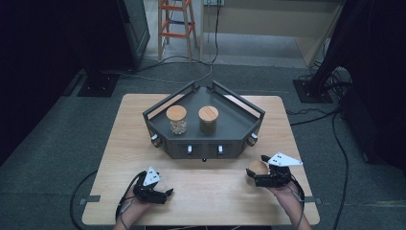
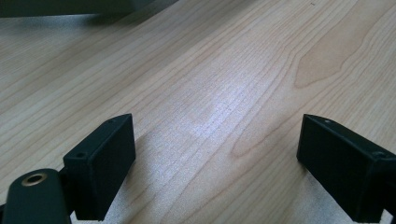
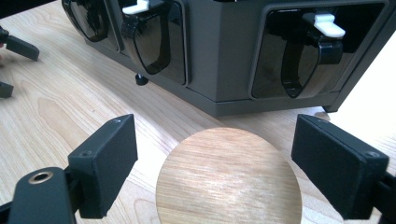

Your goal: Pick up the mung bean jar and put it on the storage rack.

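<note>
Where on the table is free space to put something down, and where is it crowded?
Bare wood lies between the left gripper and the right gripper, in front of the grey rack, and along the table edges beside it. It is crowded at the right gripper, around the wooden-lidded jar, and inside the rack.

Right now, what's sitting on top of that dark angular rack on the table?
Two glass jars with round wooden lids stand on the rack: the left jar holds pale lumps, the right jar looks dark inside. The lids hide their openings.
</note>
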The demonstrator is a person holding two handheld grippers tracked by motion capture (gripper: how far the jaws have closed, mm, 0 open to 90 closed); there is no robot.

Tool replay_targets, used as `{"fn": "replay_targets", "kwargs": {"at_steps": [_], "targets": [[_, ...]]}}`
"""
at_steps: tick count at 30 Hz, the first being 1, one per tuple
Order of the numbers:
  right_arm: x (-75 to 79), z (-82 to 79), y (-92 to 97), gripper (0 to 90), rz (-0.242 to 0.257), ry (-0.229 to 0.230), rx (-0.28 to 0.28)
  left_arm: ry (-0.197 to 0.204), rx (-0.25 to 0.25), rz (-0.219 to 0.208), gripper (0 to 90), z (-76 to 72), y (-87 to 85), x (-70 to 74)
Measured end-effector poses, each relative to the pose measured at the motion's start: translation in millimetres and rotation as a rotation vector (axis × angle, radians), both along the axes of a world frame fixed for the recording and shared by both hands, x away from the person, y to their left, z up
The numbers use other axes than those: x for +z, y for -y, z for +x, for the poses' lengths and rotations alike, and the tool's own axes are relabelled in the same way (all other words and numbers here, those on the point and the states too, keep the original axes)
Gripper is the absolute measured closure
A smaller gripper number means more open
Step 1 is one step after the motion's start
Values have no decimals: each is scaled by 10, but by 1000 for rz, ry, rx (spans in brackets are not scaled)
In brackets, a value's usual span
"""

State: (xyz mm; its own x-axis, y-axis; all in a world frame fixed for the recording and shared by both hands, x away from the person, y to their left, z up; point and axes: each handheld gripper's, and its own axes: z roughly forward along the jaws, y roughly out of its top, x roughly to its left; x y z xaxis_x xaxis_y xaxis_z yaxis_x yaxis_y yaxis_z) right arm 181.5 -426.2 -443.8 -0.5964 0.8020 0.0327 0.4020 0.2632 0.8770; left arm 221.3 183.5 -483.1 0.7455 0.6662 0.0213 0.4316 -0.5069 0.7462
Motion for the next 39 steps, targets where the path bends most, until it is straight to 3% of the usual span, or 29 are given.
{"fn": "replay_targets", "kwargs": {"at_steps": [39], "targets": [[-151, -13, -36, 142, -31, -45, -24, 0, 0, 2, 115, 0, 1, 2]]}}
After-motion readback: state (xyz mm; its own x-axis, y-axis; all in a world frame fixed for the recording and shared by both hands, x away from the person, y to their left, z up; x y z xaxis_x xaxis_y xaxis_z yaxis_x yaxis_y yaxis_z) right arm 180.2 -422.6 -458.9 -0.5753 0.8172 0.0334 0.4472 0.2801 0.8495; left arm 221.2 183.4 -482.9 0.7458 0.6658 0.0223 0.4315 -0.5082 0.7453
